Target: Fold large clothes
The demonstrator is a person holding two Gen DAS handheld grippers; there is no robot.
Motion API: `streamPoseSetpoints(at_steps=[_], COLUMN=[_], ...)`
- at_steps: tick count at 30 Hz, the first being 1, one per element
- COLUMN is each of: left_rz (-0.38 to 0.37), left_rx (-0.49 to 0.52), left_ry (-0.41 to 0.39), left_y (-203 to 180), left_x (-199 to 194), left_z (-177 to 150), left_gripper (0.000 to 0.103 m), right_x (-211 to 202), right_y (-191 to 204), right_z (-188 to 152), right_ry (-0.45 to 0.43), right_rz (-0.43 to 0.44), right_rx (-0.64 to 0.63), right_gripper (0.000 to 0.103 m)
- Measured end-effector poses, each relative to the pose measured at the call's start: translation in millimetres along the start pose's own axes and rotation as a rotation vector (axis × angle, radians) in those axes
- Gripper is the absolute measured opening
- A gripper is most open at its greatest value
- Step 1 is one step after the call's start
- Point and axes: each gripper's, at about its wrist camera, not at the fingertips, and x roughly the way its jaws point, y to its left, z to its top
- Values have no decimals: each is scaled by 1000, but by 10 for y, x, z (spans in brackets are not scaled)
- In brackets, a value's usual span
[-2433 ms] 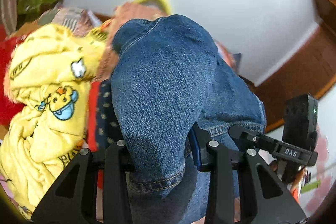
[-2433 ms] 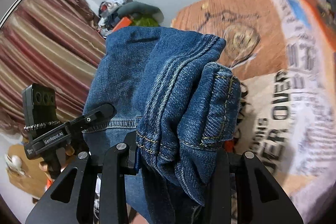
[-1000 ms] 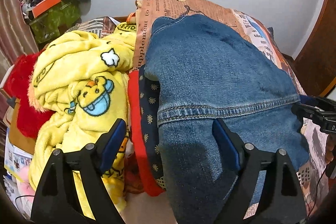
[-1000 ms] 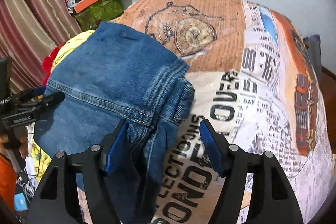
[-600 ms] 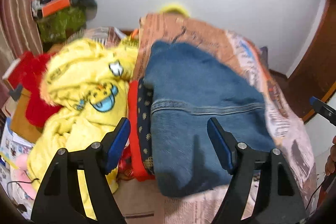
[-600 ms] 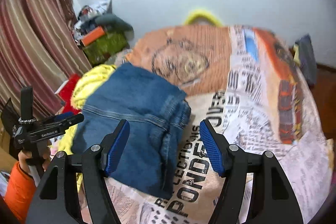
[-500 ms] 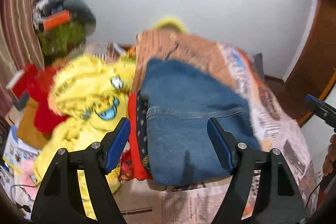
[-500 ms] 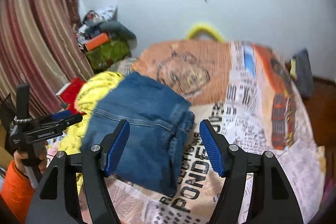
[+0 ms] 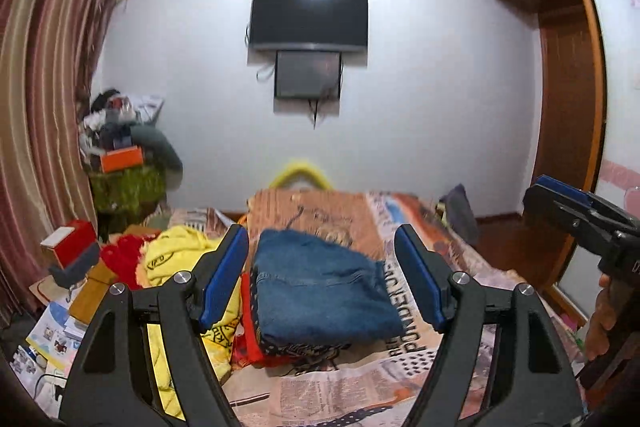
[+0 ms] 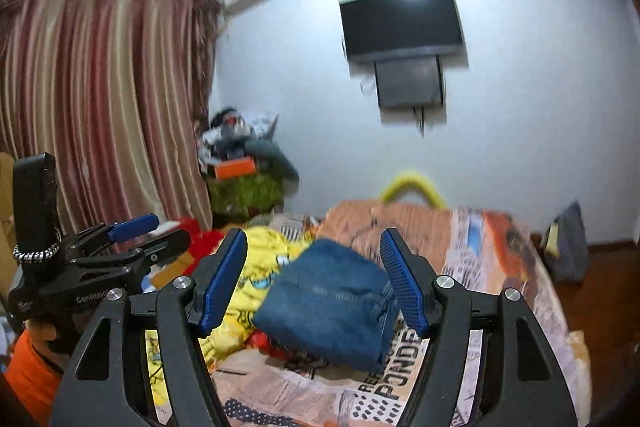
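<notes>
The bed, spread with a newspaper-print cover, fills the lower middle of both views and serves as the folding surface. A wall television hangs at twelve o'clock above it and a striped curtain closes off the nine o'clock side. On the bed, at about six o'clock from the television, lies the folded denim garment, a compact blue rectangle set on top of a red and dark dotted pile, which looks like a stack of finished pieces. That placement suggests this garment is done. At nine o'clock from the denim sprawls a rumpled yellow cartoon-print blanket, unfolded and probably the next thing to take up. The left gripper is held well back from the bed, pointing nearly level, its blue pads spread with nothing between them; its jaws have just been closing a little, yet on no cloth. The right gripper stands likewise apart from the denim, jaws spread and empty, so the garment only appears framed between the fingers. Both seem pulled clear so the fold lies undisturbed. In the right wrist view the person's orange sleeve shows at eight o'clock, under the other tool.
</notes>
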Motion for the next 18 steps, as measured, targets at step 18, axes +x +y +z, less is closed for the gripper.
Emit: streamPoseSetpoints(at_steps=[18], left_rz=[72], left_rx=[-34], left_ry=[-78], left_y=[-173], left_x=[-520], left_z=[-224], left_gripper=[92], right_x=[-113], right_y=[2], right_z=[-174], right_ry=[3], right_rz=[-105], right_rx=[38], right_gripper=[89])
